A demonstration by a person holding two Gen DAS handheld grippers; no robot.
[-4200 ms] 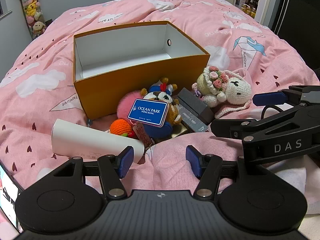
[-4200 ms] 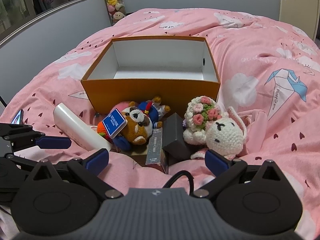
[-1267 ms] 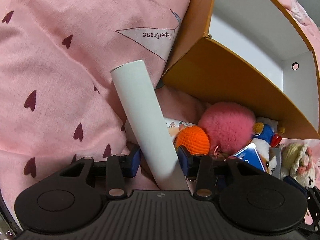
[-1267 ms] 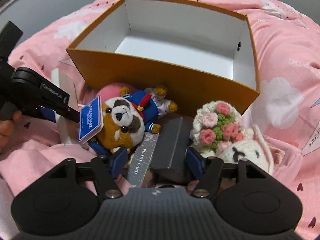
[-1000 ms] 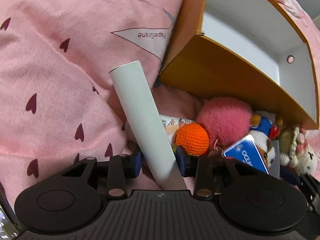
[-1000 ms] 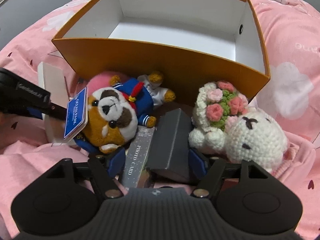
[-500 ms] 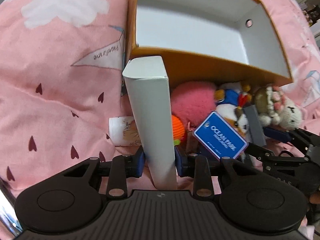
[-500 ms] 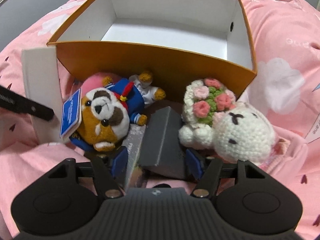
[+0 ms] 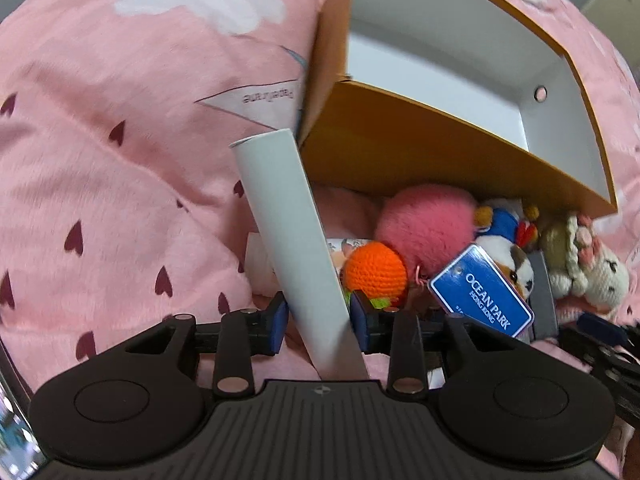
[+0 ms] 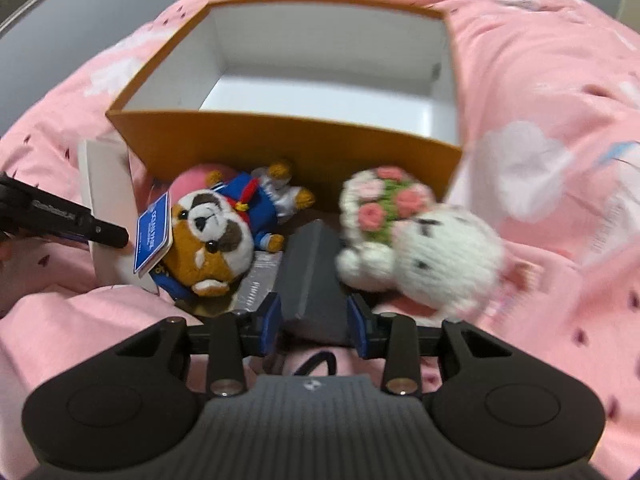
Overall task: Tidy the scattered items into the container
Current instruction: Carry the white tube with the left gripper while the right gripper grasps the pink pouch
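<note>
An open orange box with a white inside sits on the pink bed; it also shows in the right wrist view. My left gripper is shut on a long white box, held tilted beside the orange box's near left corner. My right gripper is shut on a dark grey box. In front of the orange box lie a dog plush with a blue Ocean Park tag, a pink pompom, an orange crochet ball and a white crochet bunny.
A silver photo card pack lies beside the grey box. A small printed white item lies under the white box. The pink duvet surrounds everything. The left gripper's arm reaches in at the right view's left edge.
The left gripper has tilted and shifted the white box toward the orange box's left corner. The right gripper has closed tighter on the grey box and moved; its view is blurred.
</note>
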